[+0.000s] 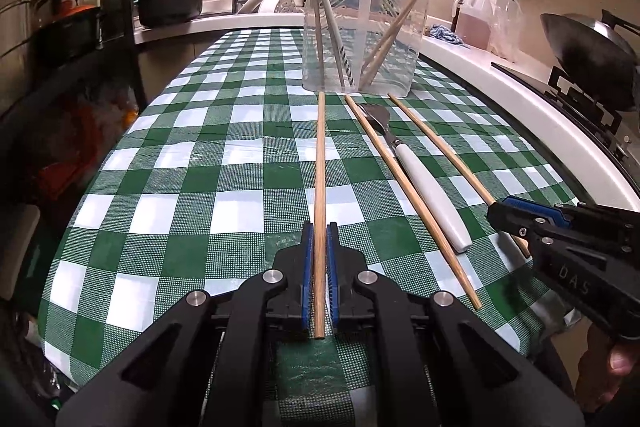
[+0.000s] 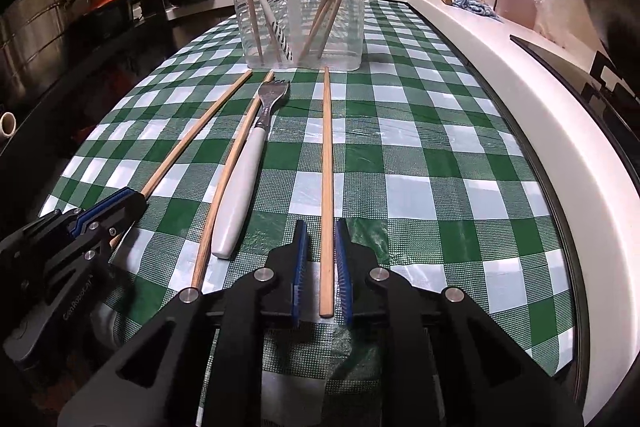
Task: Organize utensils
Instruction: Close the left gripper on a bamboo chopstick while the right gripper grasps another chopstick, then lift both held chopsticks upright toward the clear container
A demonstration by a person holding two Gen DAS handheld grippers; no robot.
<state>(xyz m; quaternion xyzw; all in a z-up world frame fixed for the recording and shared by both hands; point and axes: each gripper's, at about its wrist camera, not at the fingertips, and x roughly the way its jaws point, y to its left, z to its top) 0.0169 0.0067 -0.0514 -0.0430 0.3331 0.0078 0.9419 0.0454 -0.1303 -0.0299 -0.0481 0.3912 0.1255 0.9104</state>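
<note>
A clear plastic container (image 1: 366, 31) stands at the far end of the checked table and holds several chopsticks and a white-handled utensil; it also shows in the right wrist view (image 2: 298, 3). My left gripper (image 1: 320, 227) is shut on a wooden chopstick (image 1: 320, 167) that lies along the cloth. My right gripper (image 2: 322, 225) is partly open around another chopstick (image 2: 327, 167), with small gaps on both sides. A white-handled fork (image 1: 424, 187) and a third chopstick (image 1: 408, 195) lie between them, also seen in the right wrist view as fork (image 2: 244, 183) and chopstick (image 2: 228, 183).
A green-and-white checked cloth (image 1: 200, 187) covers the table. A white counter (image 2: 532, 115) runs along the right with an oil jug (image 1: 476, 19), a blue rag and a wok (image 1: 592, 55). A sink with pans (image 1: 172, 5) is at the back left.
</note>
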